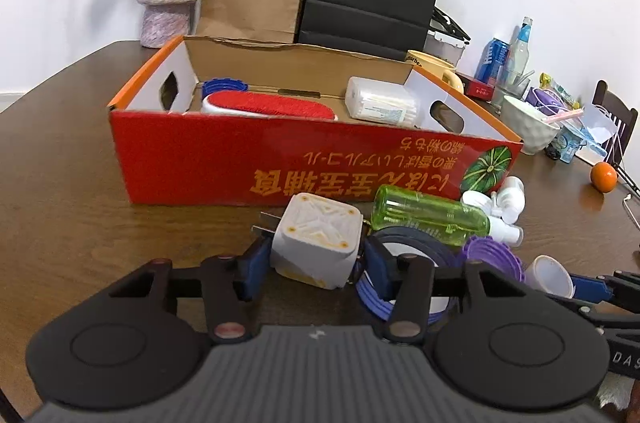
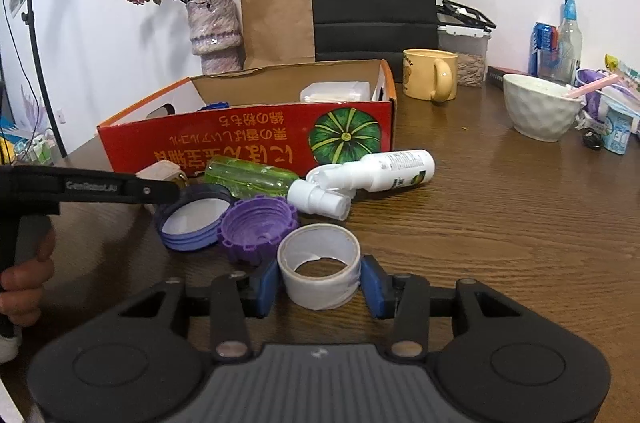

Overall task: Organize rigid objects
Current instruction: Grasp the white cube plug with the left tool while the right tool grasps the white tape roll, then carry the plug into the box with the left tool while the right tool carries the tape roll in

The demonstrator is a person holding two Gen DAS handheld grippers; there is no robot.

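Now both your grippers are clamped on table items in front of the red box [image 1: 280, 159].
Your left gripper [image 1: 316, 255] squeezes the white plug adapter [image 1: 316, 243]; your right gripper [image 2: 320, 281] pinches the white tape roll [image 2: 320, 271], with the purple cap [image 2: 256, 227] at its 10 o'clock.

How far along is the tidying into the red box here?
Done: a red brush, a blue lid and a white packet lie in the red box. In hand: the left gripper flanks the white plug adapter; the right gripper flanks the tape roll. Left: green bottle, white bottle, purple lid, dark blue lid.
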